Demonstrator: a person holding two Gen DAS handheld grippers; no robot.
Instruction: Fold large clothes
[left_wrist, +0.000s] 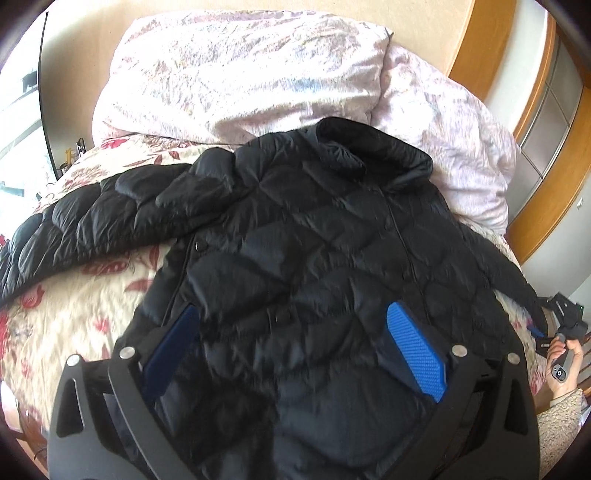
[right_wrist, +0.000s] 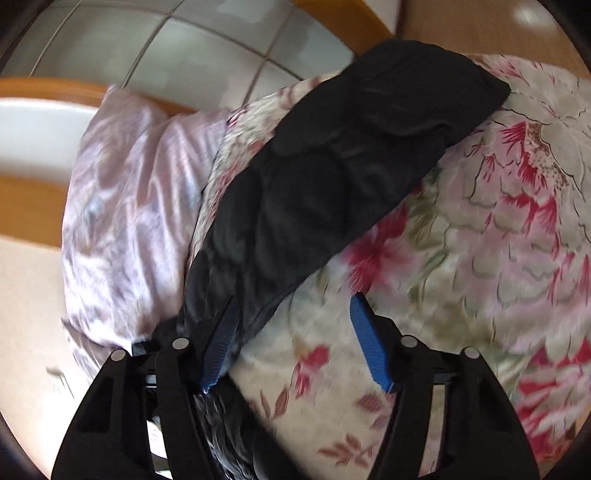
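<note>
A black quilted puffer jacket lies front up on a floral bedspread, collar toward the pillows, one sleeve stretched out to the left. My left gripper is open just above the jacket's lower front, its blue pads wide apart with jacket fabric between them. In the right wrist view the jacket's other sleeve runs across the bedspread. My right gripper is open at the sleeve's near end, its left pad against the sleeve's edge. The right gripper also shows in the left wrist view, held in a hand.
Two pale pink pillows lie at the head of the bed against a wooden frame. A pillow sits just left of the sleeve. A tiled floor lies beyond the bed's edge.
</note>
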